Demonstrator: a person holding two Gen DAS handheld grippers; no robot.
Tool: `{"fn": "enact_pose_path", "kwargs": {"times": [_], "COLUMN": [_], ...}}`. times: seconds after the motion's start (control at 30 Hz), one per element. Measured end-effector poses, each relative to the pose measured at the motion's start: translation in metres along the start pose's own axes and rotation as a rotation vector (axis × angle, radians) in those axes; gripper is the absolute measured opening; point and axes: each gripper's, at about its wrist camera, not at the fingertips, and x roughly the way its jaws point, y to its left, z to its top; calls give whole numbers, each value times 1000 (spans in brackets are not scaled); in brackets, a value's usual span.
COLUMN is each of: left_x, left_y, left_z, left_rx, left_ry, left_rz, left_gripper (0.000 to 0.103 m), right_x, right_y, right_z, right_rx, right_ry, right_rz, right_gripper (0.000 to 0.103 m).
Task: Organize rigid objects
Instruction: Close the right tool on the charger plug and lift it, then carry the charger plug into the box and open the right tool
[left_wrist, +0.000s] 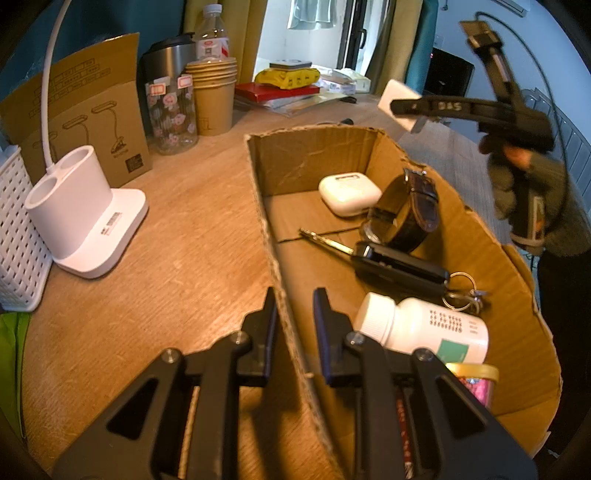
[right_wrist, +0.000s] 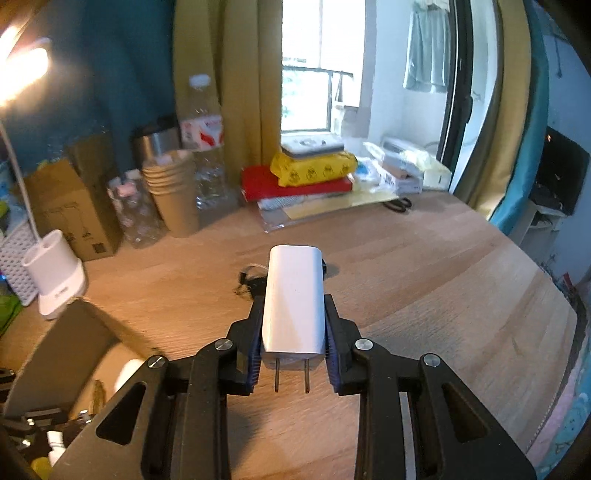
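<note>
Evidently the carrying step was in hand: the right gripper (right_wrist: 293, 334) had its jaws clamped on the white charger (right_wrist: 293, 299), raised above the bench (right_wrist: 424, 295), long axis running away from the camera, prongs pointing back. The left gripper (left_wrist: 295, 332) pinched the box (left_wrist: 273, 229) wall. Next, lowering it among the things inside.

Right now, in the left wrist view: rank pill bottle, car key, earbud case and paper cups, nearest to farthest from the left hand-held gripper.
1. Pill bottle: in the box, just right of the left hand-held gripper.
2. Car key: mid-box, beyond the bottle.
3. Earbud case: far end of the box.
4. Paper cups: on the table past the box, to the left.
</note>
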Motion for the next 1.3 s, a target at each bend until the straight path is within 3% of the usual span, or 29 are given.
{"fn": "enact_pose_path", "kwargs": {"times": [0.77,1.3], "left_x": [0,0], "left_y": [0,0], "left_z": [0,0], "left_rx": [0,0], "left_ry": [0,0], "left_rz": [0,0], "left_gripper": [19,19], "right_x": [-47,-47], "right_y": [57,114], "right_z": [-4,-13], "right_rx": [-89,-189], "right_ry": [-66,-36], "right_rz": [123,228], "right_gripper": [30,30]}}
